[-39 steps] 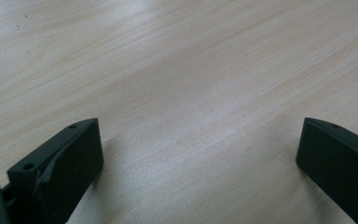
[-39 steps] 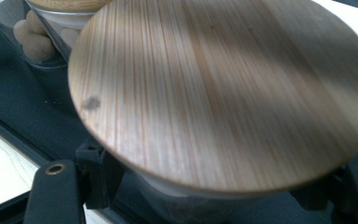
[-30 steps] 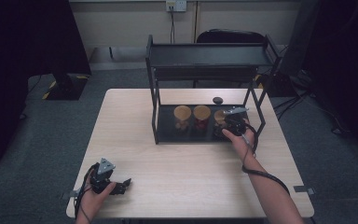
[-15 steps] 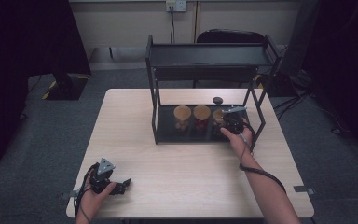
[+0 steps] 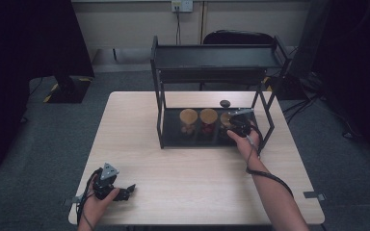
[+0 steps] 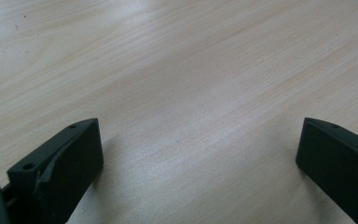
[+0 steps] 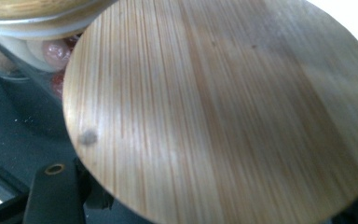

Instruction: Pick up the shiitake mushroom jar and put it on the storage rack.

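Right gripper (image 5: 237, 126) clamped on rightmost jar (image 7: 223, 107), rack's (image 5: 160, 120) lower shelf, right end. Left gripper (image 5: 125, 191) apart, idle near table's (image 5: 139, 125) front-left corner. Next, probably: lift jar clear of frame.

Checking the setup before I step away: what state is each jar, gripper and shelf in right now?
Right gripper: jaws shut on the right jar, under the rack's top shelf.
Right jar: upright, wooden lid on.
Middle jar: upright, lid on, free.
Left jar: upright, lid on, free.
Left gripper: jaws open, resting on the table.
Rack: standing; nothing seen on its top shelf.
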Demonstrator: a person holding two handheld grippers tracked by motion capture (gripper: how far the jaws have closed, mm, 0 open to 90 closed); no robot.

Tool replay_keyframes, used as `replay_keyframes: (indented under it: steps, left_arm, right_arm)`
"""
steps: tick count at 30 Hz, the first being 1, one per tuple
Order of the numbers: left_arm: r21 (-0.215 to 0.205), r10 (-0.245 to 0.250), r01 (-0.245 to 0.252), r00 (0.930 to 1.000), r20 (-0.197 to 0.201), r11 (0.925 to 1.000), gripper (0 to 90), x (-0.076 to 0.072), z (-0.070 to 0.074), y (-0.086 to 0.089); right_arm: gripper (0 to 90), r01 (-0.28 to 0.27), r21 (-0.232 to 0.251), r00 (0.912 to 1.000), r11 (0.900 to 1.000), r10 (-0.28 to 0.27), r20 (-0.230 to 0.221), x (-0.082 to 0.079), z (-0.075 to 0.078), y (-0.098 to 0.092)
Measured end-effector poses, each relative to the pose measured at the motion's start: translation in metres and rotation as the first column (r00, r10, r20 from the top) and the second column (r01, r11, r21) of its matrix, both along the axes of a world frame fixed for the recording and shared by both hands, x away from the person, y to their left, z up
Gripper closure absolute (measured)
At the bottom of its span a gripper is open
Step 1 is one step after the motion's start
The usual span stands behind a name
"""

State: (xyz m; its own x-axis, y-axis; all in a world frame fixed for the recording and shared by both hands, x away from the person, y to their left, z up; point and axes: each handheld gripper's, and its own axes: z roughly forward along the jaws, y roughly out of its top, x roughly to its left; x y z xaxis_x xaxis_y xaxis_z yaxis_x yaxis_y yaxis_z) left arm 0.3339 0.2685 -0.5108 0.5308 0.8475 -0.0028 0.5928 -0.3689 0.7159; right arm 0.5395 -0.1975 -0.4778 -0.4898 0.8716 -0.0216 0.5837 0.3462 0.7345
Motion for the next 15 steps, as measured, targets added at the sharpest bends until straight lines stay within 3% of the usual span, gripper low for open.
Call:
replay_keyframes:
  steps: [15]
  left_arm:
    - [0.000,0.000,0.000,1.0000,0.001,1.0000,0.2,-0.0002,0.0000,0.0000]
  right_arm:
    - [25.4,0.001,0.002,1.0000,1.000,-0.001,0.004,0.0044,-0.0006,0.0017]
